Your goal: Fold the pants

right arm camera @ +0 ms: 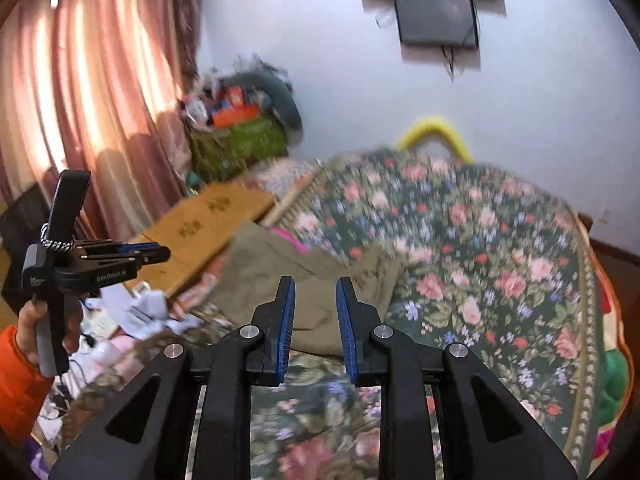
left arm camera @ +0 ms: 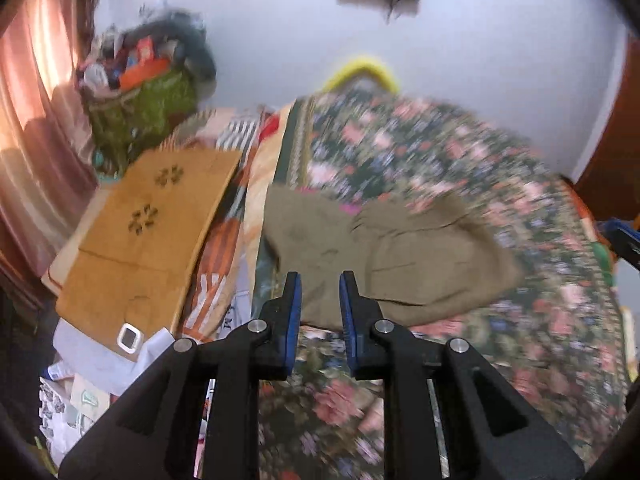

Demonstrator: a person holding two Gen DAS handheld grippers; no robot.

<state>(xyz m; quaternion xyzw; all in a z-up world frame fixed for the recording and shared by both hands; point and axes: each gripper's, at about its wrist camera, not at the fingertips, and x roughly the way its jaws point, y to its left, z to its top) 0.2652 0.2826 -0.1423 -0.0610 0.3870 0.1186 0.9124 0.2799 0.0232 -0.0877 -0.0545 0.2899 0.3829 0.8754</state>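
Olive-green pants [left arm camera: 384, 248] lie bunched on a floral bedspread [left arm camera: 460, 152]; they also show in the right wrist view [right arm camera: 288, 276]. My left gripper [left arm camera: 320, 284] is open and empty, held above the near edge of the pants. My right gripper [right arm camera: 316, 288] is open and empty, also above the near edge of the pants. The left gripper [right arm camera: 154, 254] shows in the right wrist view at the left, held in a hand with an orange sleeve. The view is motion-blurred.
A brown cardboard sheet [left arm camera: 148, 232] lies left of the bed over papers and clutter. A green bag of items [left arm camera: 140, 108] stands by pink curtains [right arm camera: 80, 92]. A yellow hoop [right arm camera: 436, 132] sits behind the bed. A screen [right arm camera: 436, 12] hangs on the white wall.
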